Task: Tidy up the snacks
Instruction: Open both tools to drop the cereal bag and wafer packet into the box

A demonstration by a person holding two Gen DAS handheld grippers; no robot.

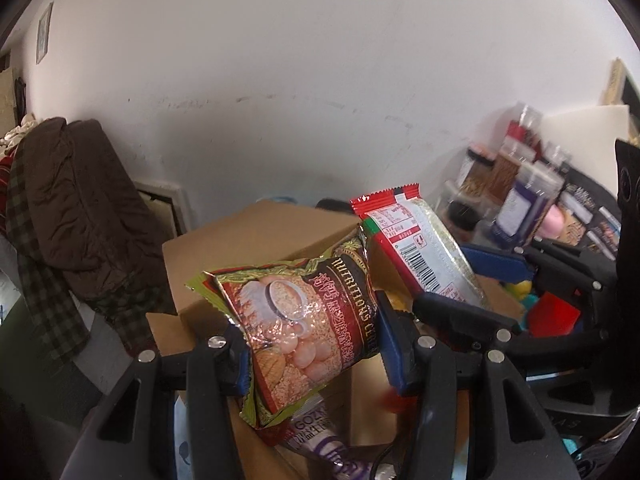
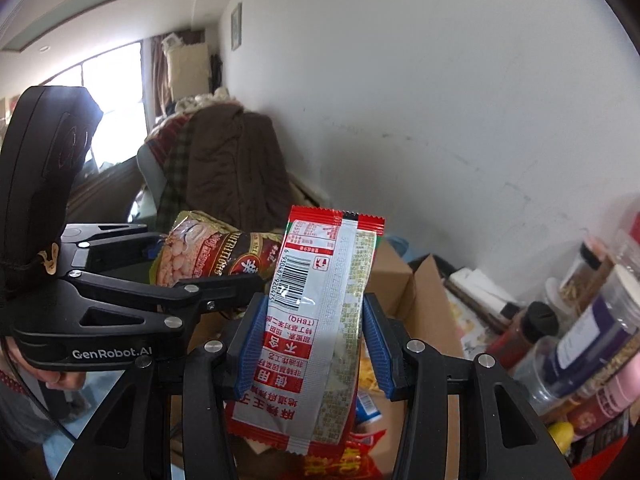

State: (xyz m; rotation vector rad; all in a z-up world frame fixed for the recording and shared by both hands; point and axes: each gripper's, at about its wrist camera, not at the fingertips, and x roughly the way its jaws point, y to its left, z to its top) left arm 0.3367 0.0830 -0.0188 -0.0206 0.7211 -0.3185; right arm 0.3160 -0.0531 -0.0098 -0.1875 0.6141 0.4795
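My left gripper (image 1: 312, 344) is shut on a red and green cereal packet (image 1: 308, 320), held above an open cardboard box (image 1: 256, 236). My right gripper (image 2: 316, 340) is shut on a red and white snack packet (image 2: 320, 320) with a barcode, held upright. In the left wrist view the right gripper (image 1: 472, 280) and its snack packet (image 1: 416, 248) sit just right of the cereal packet. In the right wrist view the left gripper (image 2: 208, 276) with the cereal packet (image 2: 212, 256) is close on the left.
More snack packets (image 2: 348, 456) lie in the box (image 2: 424, 296) below. Jars and bottles (image 2: 580, 328) stand at the right by the white wall. A chair draped with brown clothes (image 1: 76, 208) stands at the left.
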